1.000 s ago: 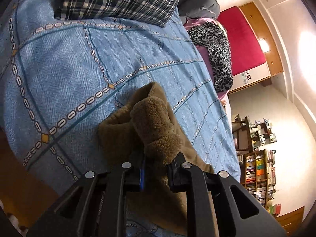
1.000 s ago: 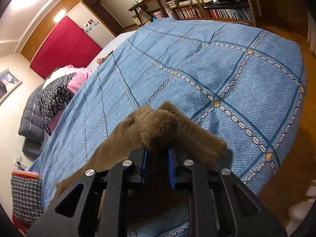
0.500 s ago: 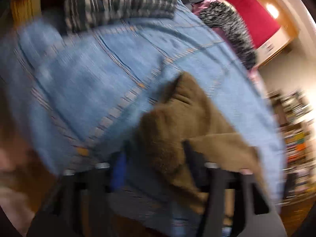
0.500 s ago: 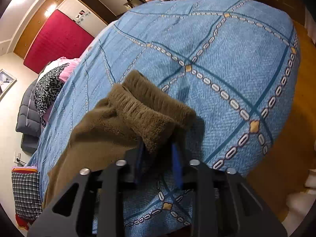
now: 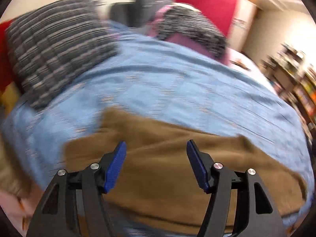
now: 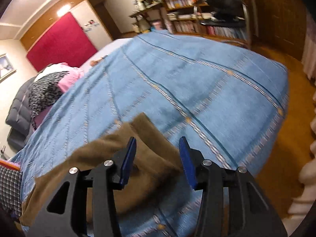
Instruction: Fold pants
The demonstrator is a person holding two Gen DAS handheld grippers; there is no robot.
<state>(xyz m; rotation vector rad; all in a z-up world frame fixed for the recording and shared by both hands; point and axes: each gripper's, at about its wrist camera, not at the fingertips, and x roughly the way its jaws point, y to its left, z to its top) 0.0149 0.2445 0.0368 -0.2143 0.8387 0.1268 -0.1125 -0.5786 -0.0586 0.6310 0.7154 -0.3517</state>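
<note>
The brown fleece pants (image 5: 158,158) lie flat across the blue bedspread (image 5: 177,90), spread from left to right near the front edge. My left gripper (image 5: 156,148) is open and empty, just above the pants' middle. The left wrist view is motion-blurred. In the right wrist view, one end of the pants (image 6: 146,136) lies on the bedspread (image 6: 197,83) and runs off to the lower left. My right gripper (image 6: 158,144) is open and empty over that end.
A plaid pillow (image 5: 55,53) and a leopard-print cloth (image 5: 189,27) lie at the bed's far side. Bookshelves (image 6: 189,6) and a dark chair (image 6: 223,2) stand beyond the bed. Wooden floor (image 6: 276,148) runs along the bed's right edge.
Both grippers have opened and let go of the pants, which now lie on the bed. The left gripper swung quickly to face across the bed; both pulled back.
</note>
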